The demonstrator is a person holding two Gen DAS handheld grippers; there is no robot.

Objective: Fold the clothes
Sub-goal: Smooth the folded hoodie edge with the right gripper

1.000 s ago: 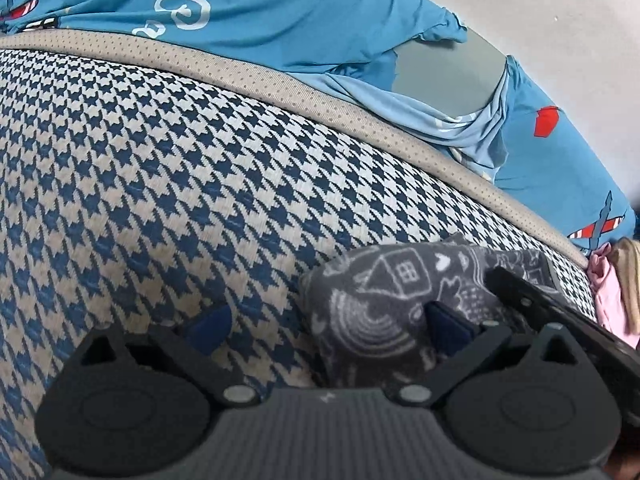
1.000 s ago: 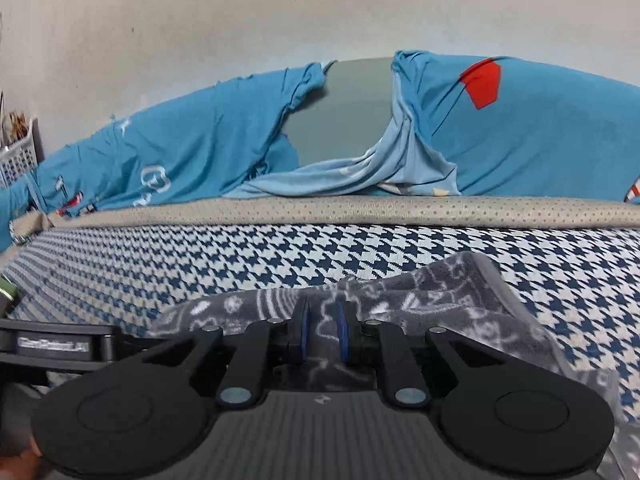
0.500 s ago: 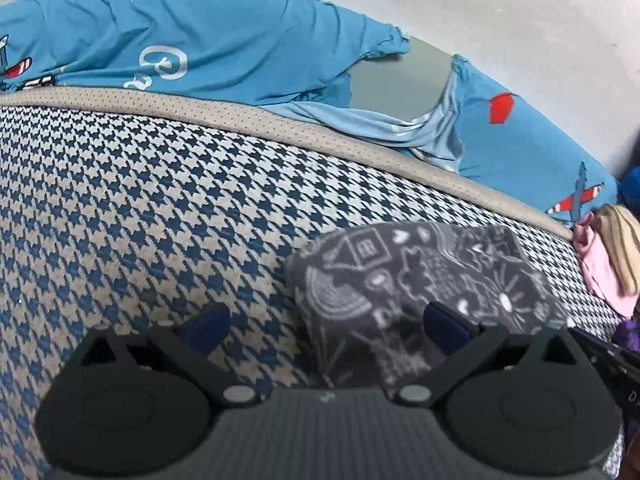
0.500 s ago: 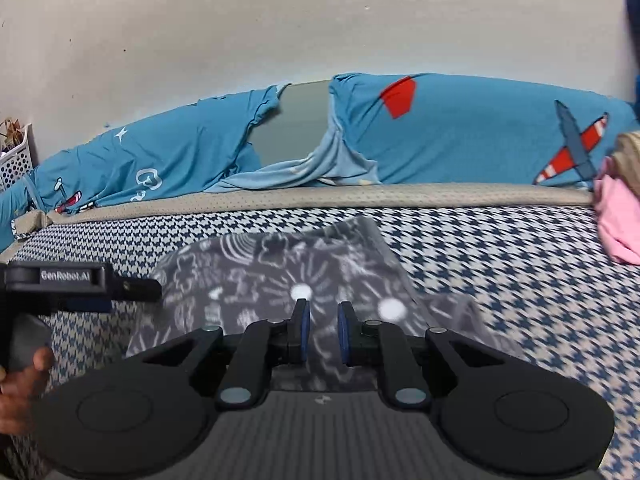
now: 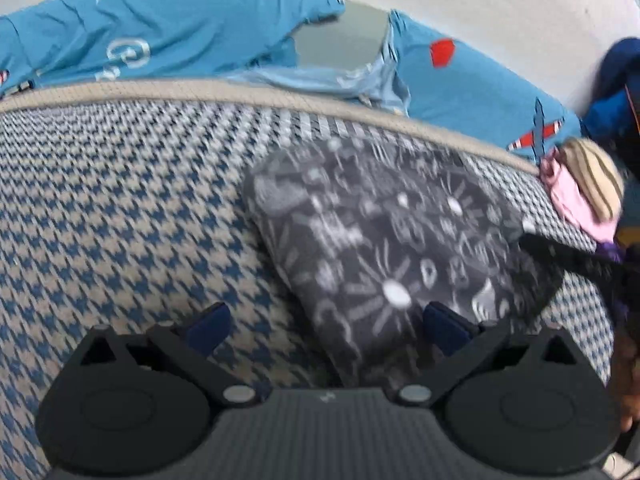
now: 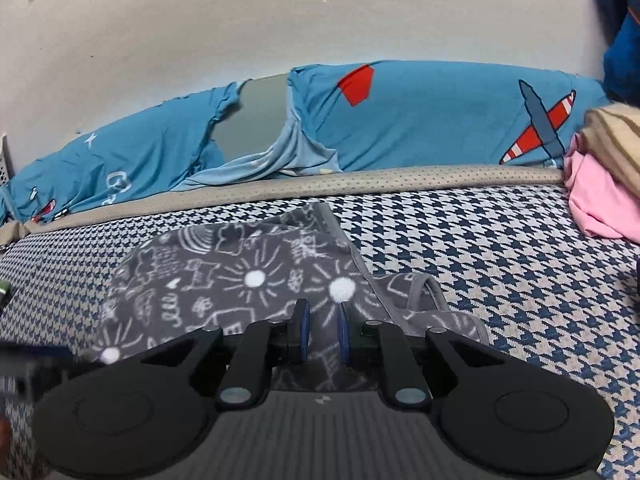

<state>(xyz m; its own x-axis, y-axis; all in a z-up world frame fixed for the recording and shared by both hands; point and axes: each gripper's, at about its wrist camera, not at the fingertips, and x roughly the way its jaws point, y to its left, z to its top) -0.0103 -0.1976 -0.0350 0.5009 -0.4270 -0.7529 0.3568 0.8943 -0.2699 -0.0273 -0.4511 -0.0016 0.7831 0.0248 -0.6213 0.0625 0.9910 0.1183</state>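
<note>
- Grey garment [image 6: 224, 280] with white doodle drawings lies folded on the mattress [image 6: 500, 280], which has a blue-and-cream houndstooth cover; it sits in the middle part, short of the beige far edge.
- In the left wrist view the same grey garment [image 5: 380, 248] is blurred, its rounded folded edge turned to the left.
- A grey hemmed layer sticks out from under the top fold on the right side.
- Right gripper [image 6: 322, 334] has its fingers drawn narrow with a small gap, and the near edge of the garment runs between them; whether the blue pads actually press the cloth cannot be told.
- Left gripper [image 5: 326, 322] has its fingers spread wide; the left pad is over bare mattress, the right pad over the near end of the garment, nothing clamped.
- Pink cloth [image 6: 600, 204] with a beige striped piece [image 6: 612, 136] on top lies at the right end of the mattress by the far edge.
- Blue bedding [image 6: 440, 116] printed with a red-and-white aeroplane lines the far edge against a pale wall [image 6: 280, 20].
- A dark blue item [image 5: 616, 92] hangs at the far right.
</note>
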